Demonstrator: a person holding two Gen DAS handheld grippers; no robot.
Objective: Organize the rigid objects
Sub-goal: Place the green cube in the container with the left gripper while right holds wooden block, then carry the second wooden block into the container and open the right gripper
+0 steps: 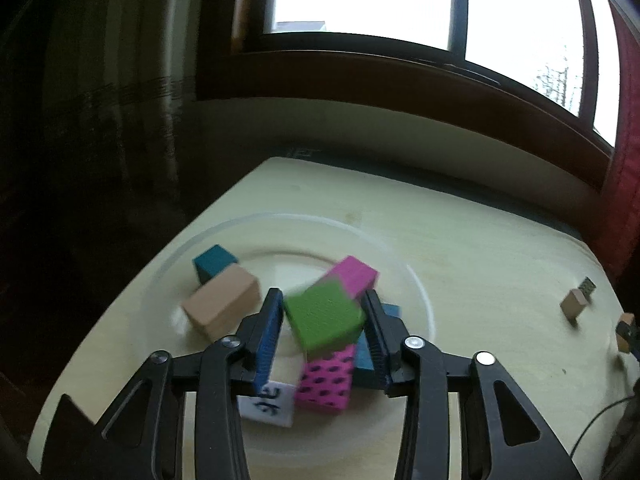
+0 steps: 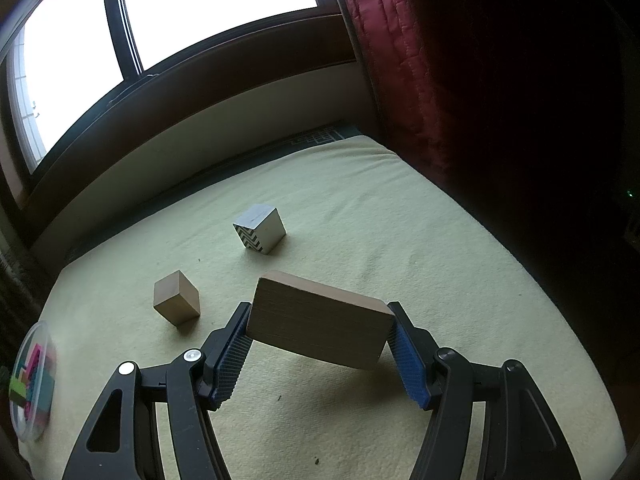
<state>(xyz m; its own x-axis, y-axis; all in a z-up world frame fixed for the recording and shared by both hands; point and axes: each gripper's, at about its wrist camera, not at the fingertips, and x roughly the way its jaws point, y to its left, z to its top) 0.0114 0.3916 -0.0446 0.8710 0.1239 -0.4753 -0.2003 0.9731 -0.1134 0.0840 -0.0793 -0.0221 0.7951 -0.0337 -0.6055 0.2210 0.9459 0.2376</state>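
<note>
Above the clear plate (image 1: 224,226), the left gripper (image 1: 322,312) stands spread beside a blurred green block (image 1: 324,316); right of the plate, the right gripper (image 2: 320,322) clamps a wooden slab (image 2: 320,320)

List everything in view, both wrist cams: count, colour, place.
plate: 1, clear, on table's left part
green block: 1, green, between left gripper's fingers, above plate; blurred
magenta block: 1, plain magenta, in plate, behind green block
dotted block: 1, magenta with dark dots, in plate, under green block
teal blocks: 2, teal, one at plate's far left, one by right finger
tan block: 1, tan, in plate, against far teal block
white tile: 1, white with black mark, plate's near side
wood slab: 1, light wood, held off table
wood cube: 1, brown, on table
patterned cube: 1, white with chevron face, on table
table: 1, pale yellow
left gripper: around green block
right gripper: shut on slab
</note>
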